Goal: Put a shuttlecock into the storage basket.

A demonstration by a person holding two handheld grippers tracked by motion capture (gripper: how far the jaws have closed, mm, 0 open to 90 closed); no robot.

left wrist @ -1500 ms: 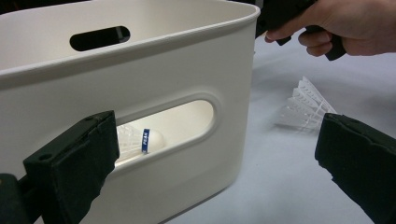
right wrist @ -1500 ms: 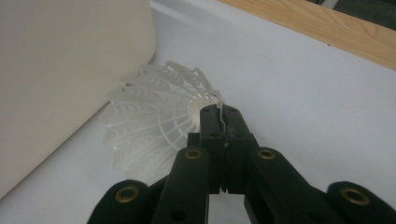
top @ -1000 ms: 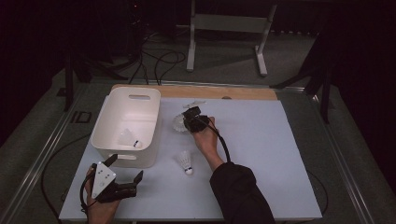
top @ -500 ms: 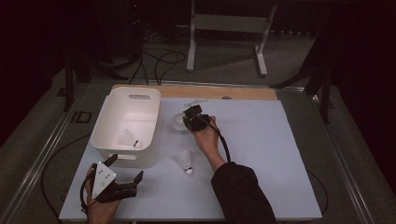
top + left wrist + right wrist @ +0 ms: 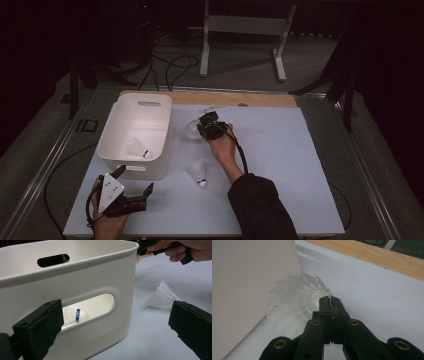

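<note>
From above, your right gripper [image 5: 204, 128] is holding a shuttlecock [image 5: 193, 128] just beside the white bin [image 5: 159, 131]. Your left gripper [image 5: 134, 186] is resting at the near edge, jaws apart. Along the left gripper, its jaws are gaping at the bin wall. Along the right gripper, the jaws are pinching what looks like the skirt's rim.

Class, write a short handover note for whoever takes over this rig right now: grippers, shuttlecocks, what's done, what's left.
Right gripper: shut on the skirt rim of a shuttlecock beside the white bin.
Left gripper: open, holding nothing, near the bin's front wall.
Done: one shuttlecock in the bin.
Left: likely put the gripped one in the bin, then the loose shuttlecock on the mat.
</note>
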